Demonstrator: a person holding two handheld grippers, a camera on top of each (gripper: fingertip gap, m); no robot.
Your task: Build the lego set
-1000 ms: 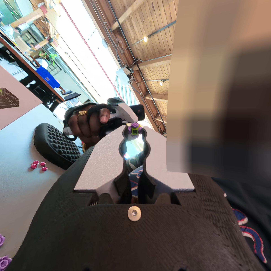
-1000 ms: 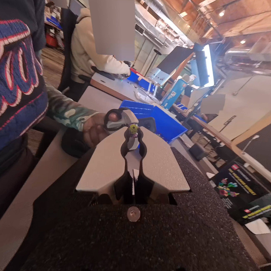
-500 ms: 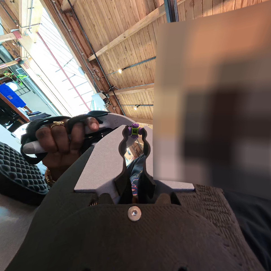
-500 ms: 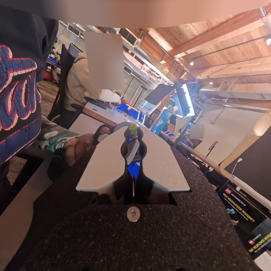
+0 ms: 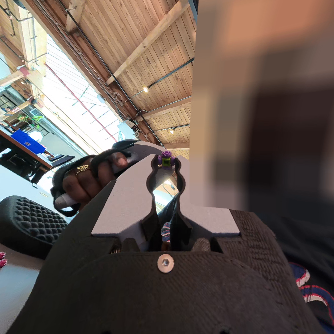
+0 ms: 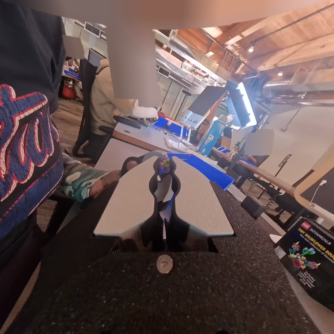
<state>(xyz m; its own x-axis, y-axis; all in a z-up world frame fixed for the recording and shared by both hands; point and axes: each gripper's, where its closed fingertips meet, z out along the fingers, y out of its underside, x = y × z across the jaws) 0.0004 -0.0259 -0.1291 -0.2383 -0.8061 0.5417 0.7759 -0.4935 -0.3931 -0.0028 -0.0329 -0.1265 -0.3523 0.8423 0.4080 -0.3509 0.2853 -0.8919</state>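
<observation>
The left gripper (image 5: 166, 162) is nearly closed, its pale fingertips pinching a small lego piece (image 5: 166, 161): a lime-green square block with purple flower studs on its top and sides. Both tools are raised off the table and meet tip to tip. In the right wrist view the right gripper (image 6: 164, 163) is likewise drawn almost together around the same purple and green cluster (image 6: 163, 163), but there the piece is blurred and partly masked by the fingertips, so whether these fingers actually bear on it or only frame it is hard to tell. Behind the left tool's tips, the person's right hand (image 5: 86, 180), wearing a gold ring, wraps the other tool's handle; in the right wrist view the left hand (image 6: 110, 179) is mostly hidden behind the gripper, only a thumb and a camouflage sleeve (image 6: 79, 182) showing. A black textured pad (image 5: 30, 222) lies on the pale table (image 5: 14, 282) at the left, and two small magenta studs (image 5: 2, 258) are cut off by the frame edge. A dark lego box (image 6: 310, 253) with flowers printed on it stands at the right, partly out of frame. A blue bin (image 6: 204, 169) sits beyond the fingertips, half covered by them. Large blurred patches cover the upper right of the left wrist view and the top of the right wrist view.
</observation>
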